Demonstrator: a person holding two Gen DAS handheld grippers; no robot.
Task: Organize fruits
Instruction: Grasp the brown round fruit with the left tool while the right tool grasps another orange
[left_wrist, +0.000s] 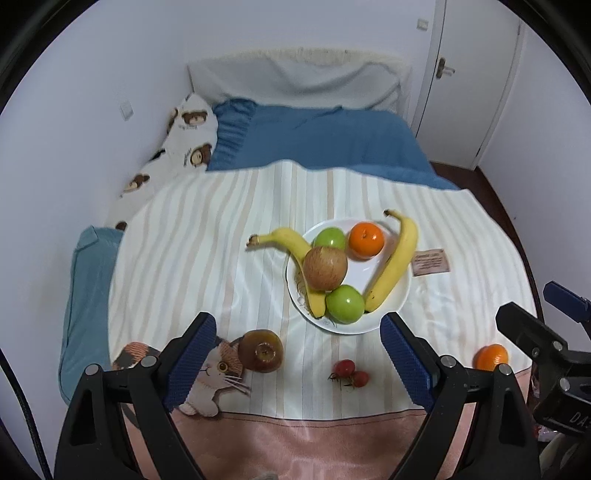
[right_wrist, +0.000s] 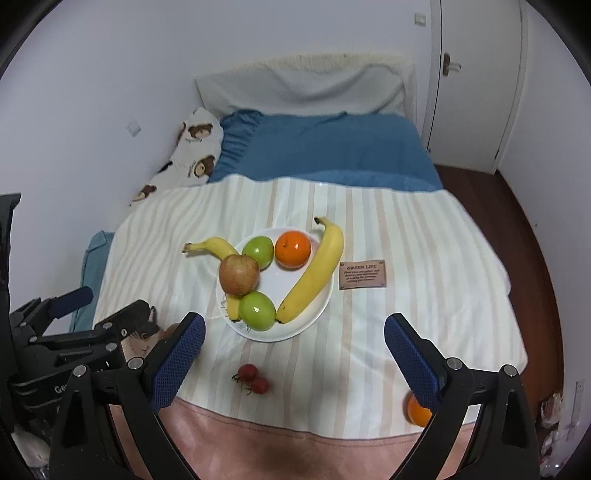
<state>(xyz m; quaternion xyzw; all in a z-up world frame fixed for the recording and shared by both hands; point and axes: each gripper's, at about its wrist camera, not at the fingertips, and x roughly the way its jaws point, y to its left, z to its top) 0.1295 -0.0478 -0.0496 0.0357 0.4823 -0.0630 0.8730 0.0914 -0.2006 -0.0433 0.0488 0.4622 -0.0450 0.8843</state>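
Observation:
A white plate (left_wrist: 400, 291) (right_wrist: 321, 310) on the striped bedspread holds two bananas (left_wrist: 395, 266) (right_wrist: 314, 273), two green apples (left_wrist: 345, 303) (right_wrist: 257, 310), a red apple (left_wrist: 325, 267) (right_wrist: 239, 274) and an orange (left_wrist: 365, 239) (right_wrist: 292, 248). Loose on the bedspread lie a brown apple (left_wrist: 260, 350), two small red fruits (left_wrist: 349, 372) (right_wrist: 253, 378) and an orange (left_wrist: 491, 356) (right_wrist: 417, 410). My left gripper (left_wrist: 297, 362) is open above the near edge. My right gripper (right_wrist: 293, 362) is open, and the loose orange is partly hidden behind its right finger.
A bed with blue sheet (left_wrist: 317, 140) and bear-print pillow (left_wrist: 184, 136) lies behind. A brown label (right_wrist: 362, 279) is sewn on the bedspread right of the plate. A white door (right_wrist: 476, 81) stands at the far right.

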